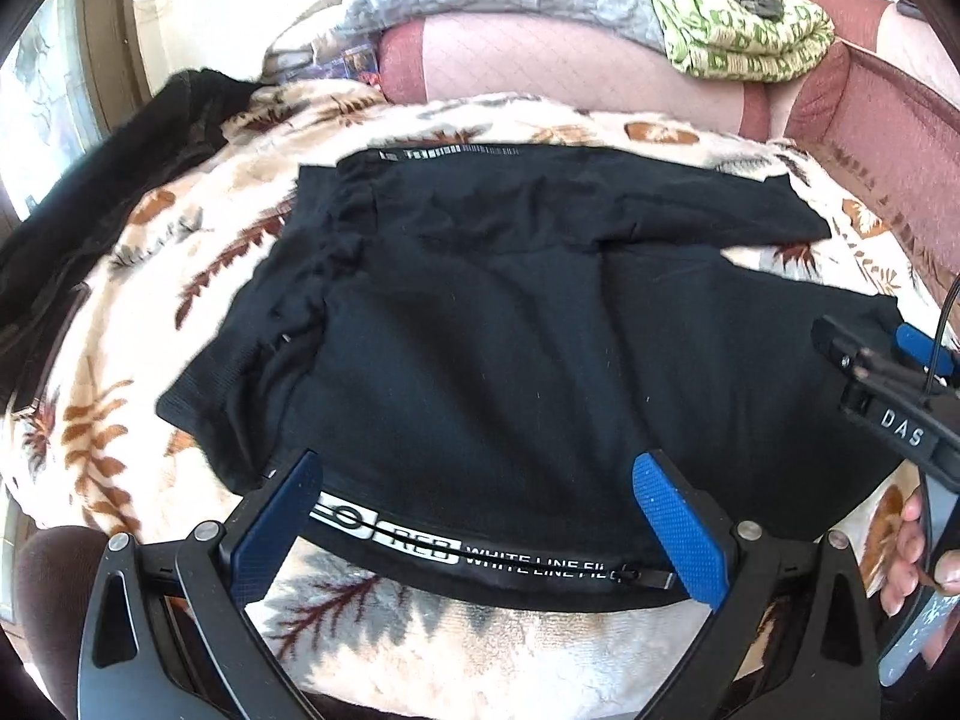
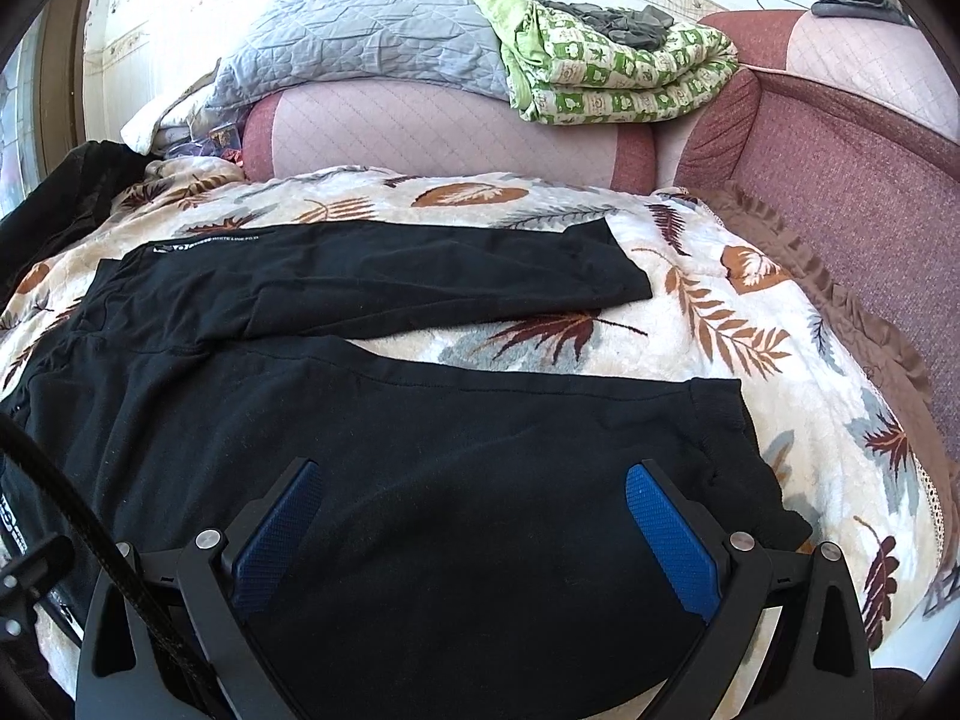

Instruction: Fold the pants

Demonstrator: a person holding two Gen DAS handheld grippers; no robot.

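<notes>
The pants [image 1: 480, 324] are black, short-legged and made of soft knit fabric, and they lie spread flat, not yet folded. The waistband is at the left, the two legs run to the right, and a narrow wedge opens between them. The far leg [image 2: 384, 276] is flat and ends in a slanted hem. The near leg [image 2: 480, 450] is broader, with a ribbed cuff at its right end. A side strip along the near edge has white lettering and a zipper [image 1: 630, 573].
</notes>
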